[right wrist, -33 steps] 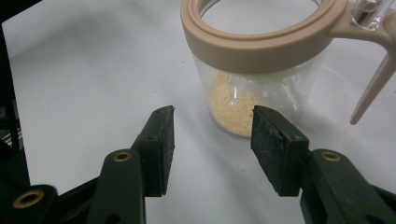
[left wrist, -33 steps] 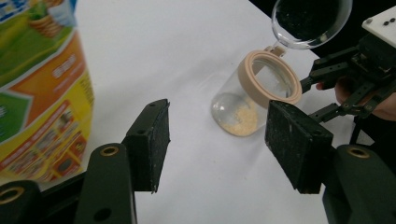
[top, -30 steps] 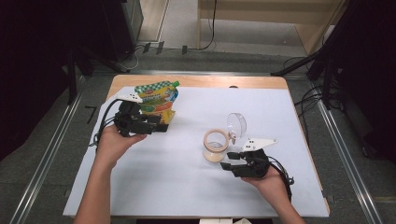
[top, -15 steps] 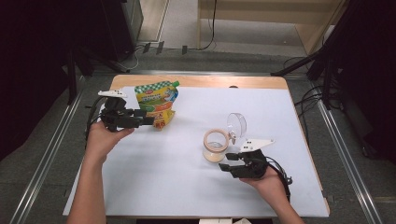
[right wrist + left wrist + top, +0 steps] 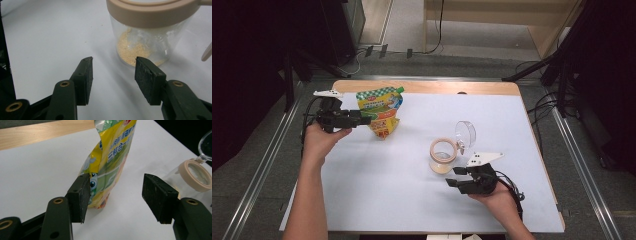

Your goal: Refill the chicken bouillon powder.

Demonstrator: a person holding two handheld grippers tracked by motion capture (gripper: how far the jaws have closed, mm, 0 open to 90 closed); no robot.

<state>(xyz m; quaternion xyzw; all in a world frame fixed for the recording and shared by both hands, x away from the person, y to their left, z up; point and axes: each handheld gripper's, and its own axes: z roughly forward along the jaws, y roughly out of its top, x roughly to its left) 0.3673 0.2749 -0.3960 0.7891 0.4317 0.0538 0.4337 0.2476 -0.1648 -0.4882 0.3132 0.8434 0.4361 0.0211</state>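
glossy crinkled pouch point(image 5: 107, 162), clear round jar point(image 5: 150, 37)

I am seeing the pouch point(image 5: 107, 162) running off the frame at 12 o'clock in the left gripper view, its spout cut away. In the right gripper view the jar point(image 5: 150, 37) is losing its rim at 12 o'clock. The pouch print is reading too small from the high view.

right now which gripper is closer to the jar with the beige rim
Right. The right gripper sits just in front of the jar, jaws open and pointing at it. The left gripper is far across the table at the yellow pouch.
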